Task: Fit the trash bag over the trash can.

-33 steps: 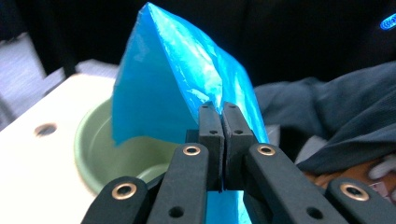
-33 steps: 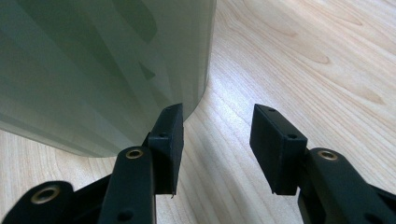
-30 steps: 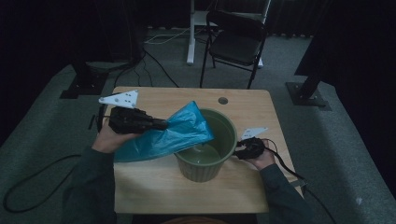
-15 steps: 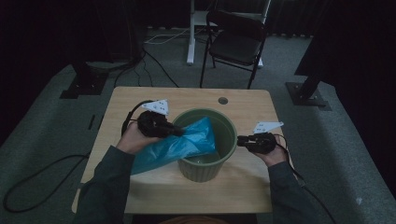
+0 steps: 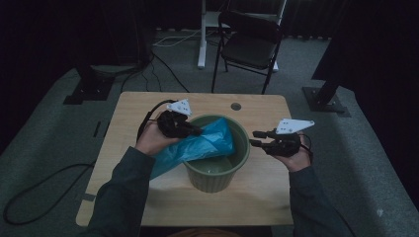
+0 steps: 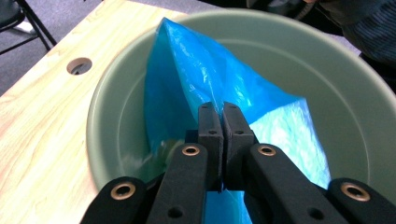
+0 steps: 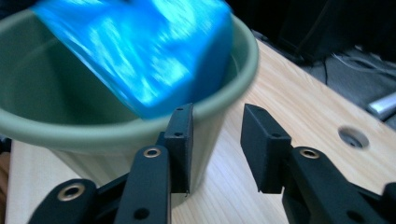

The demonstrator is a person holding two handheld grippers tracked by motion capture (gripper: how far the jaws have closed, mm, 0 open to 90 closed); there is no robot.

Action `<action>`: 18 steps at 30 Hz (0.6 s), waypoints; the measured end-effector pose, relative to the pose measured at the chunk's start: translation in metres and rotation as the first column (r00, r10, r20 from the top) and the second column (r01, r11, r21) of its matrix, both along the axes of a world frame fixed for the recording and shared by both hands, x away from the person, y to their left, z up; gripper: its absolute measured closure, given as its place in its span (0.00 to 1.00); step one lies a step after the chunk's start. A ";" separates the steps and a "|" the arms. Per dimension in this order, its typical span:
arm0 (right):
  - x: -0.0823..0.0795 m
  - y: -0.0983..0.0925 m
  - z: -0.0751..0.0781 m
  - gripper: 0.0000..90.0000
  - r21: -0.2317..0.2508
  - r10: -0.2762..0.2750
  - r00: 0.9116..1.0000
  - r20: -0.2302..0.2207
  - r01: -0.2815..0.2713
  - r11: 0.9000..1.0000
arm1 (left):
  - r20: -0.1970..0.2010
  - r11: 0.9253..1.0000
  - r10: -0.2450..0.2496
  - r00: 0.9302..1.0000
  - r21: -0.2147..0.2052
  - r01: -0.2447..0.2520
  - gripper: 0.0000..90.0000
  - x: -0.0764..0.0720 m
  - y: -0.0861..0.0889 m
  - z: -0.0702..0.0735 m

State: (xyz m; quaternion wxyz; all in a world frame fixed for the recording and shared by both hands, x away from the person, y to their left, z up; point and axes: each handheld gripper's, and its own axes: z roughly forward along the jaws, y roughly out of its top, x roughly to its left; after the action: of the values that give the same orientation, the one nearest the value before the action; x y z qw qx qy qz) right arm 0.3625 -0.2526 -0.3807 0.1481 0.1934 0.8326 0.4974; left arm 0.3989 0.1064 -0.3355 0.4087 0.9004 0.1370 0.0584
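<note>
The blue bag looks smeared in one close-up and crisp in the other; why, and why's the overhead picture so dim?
Right gripper view: blue bag streaked by motion blur. Left gripper view: it is crisp, creases showing. High view: dim, surroundings of the table nearly black.

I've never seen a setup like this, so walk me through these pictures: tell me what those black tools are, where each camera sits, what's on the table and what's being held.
A person sits at a wooden table and holds a hand-operated clamp with two black jaws in each hand. One picture comes from a camera above, looking down on the table. The other two come from small cameras riding on the clamps, looking along their jaws.

On the table stands a green bucket. The left gripper is shut on a blue plastic bag, holding it over the bucket's mouth, with part of the bag hanging outside the rim toward the person. The right gripper hovers beside the bucket's rim; its jaws have just been opening, stand apart and hold nothing.
</note>
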 end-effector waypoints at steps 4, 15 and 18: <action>-0.007 0.015 0.016 0.69 0.020 0.066 0.997 0.033 -0.067 0.998 | 0.001 1.000 0.008 1.000 0.003 -0.008 0.98 0.005 -0.007 0.002; -0.016 0.072 0.022 0.46 -0.096 0.152 0.985 0.076 -0.144 0.985 | -0.010 1.000 0.008 1.000 0.000 -0.008 0.98 0.009 -0.015 0.004; -0.016 0.082 0.024 0.44 -0.119 0.166 0.982 0.090 -0.155 0.981 | -0.017 1.000 0.007 1.000 -0.010 -0.007 0.98 0.009 -0.016 0.005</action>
State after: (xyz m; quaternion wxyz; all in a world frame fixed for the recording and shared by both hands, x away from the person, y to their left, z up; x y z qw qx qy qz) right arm 0.3467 -0.1705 -0.3570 0.1591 0.0920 0.8636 0.4695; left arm 0.4081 0.0900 -0.3306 0.4118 0.8983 0.1440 0.0517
